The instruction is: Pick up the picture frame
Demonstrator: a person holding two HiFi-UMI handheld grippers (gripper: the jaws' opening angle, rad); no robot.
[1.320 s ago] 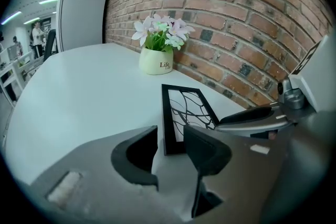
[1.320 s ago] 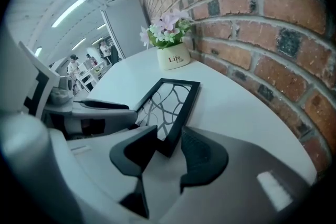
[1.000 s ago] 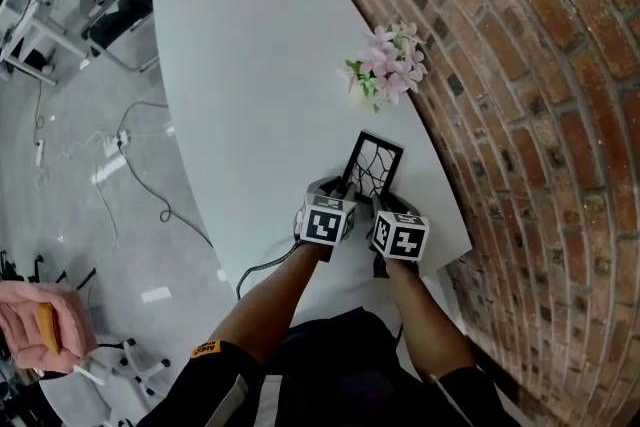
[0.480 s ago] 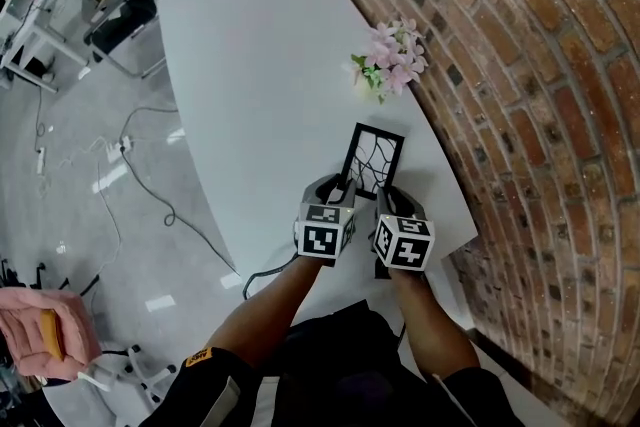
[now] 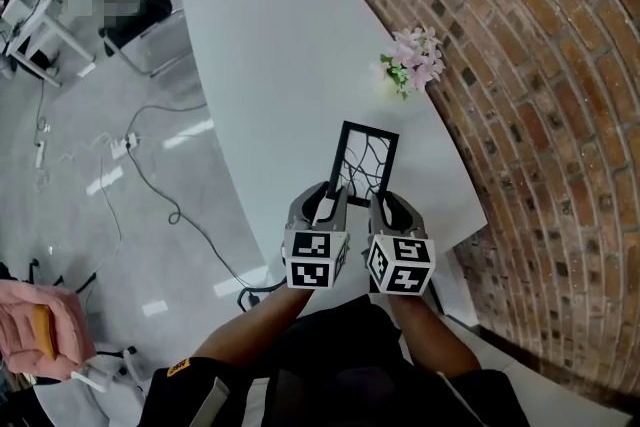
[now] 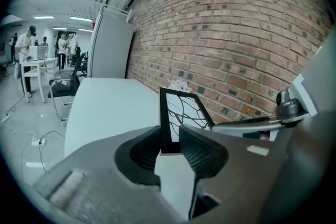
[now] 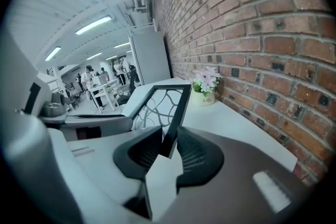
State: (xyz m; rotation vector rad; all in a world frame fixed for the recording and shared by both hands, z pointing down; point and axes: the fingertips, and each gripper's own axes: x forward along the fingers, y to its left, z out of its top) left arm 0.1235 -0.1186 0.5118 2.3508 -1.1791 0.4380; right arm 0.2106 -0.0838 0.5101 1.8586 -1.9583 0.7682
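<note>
The picture frame (image 5: 365, 160) is a black rectangle with a branching wire pattern inside, held in the air above the white table (image 5: 270, 45). My left gripper (image 5: 328, 197) is shut on its near left corner, and my right gripper (image 5: 381, 205) is shut on its near right corner. In the left gripper view the frame (image 6: 181, 112) stands edge-on between the ribbed pads of the left gripper (image 6: 170, 143). In the right gripper view the frame's black side bar (image 7: 176, 107) is pinched between the pads of the right gripper (image 7: 169, 147).
A small pot of pink flowers (image 5: 413, 65) stands on the table by the brick wall (image 5: 540, 95), beyond the frame. Cables (image 5: 150, 170) trail over the floor to the left. Desks, chairs and people fill the far left of the room.
Both grippers have risen together with the picture frame, which has come up off the table and back towards me. The flowers have stayed where they were.
</note>
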